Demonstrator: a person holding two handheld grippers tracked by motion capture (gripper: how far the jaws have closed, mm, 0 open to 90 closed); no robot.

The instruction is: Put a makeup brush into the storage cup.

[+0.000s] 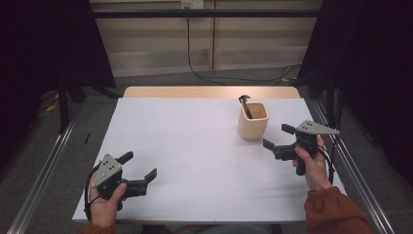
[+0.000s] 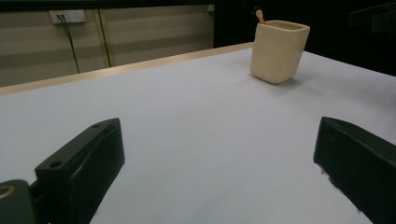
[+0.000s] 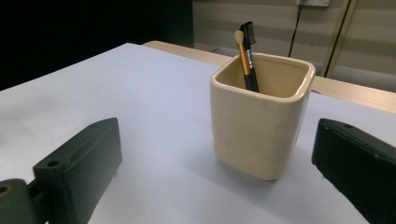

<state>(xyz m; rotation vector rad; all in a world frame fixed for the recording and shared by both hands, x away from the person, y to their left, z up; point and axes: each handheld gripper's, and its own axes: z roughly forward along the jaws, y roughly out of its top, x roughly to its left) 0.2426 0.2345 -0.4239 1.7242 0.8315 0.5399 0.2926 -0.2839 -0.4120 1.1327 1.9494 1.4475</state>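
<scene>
A cream square cup (image 1: pixel 253 121) stands upright on the white table (image 1: pixel 185 141), right of centre toward the back. Two slim tools lean inside it: a gold-handled applicator (image 3: pixel 243 52) and a black brush (image 3: pixel 251 51). My right gripper (image 1: pixel 278 136) is held open just right of the cup, jaws pointing at it, nothing between them. In the right gripper view the cup (image 3: pixel 259 126) sits close ahead between the wide jaws of that gripper (image 3: pixel 217 135). Near the front left corner, my left gripper (image 1: pixel 139 165) is open and empty; its view shows the cup (image 2: pixel 279 51) far off.
A wooden strip (image 1: pixel 209 91) runs along the table's far edge. Metal rails (image 1: pixel 44 165) flank the table on the floor at both sides. A black cable (image 1: pixel 195 68) hangs from a wall socket behind. Dark curtains close in left and right.
</scene>
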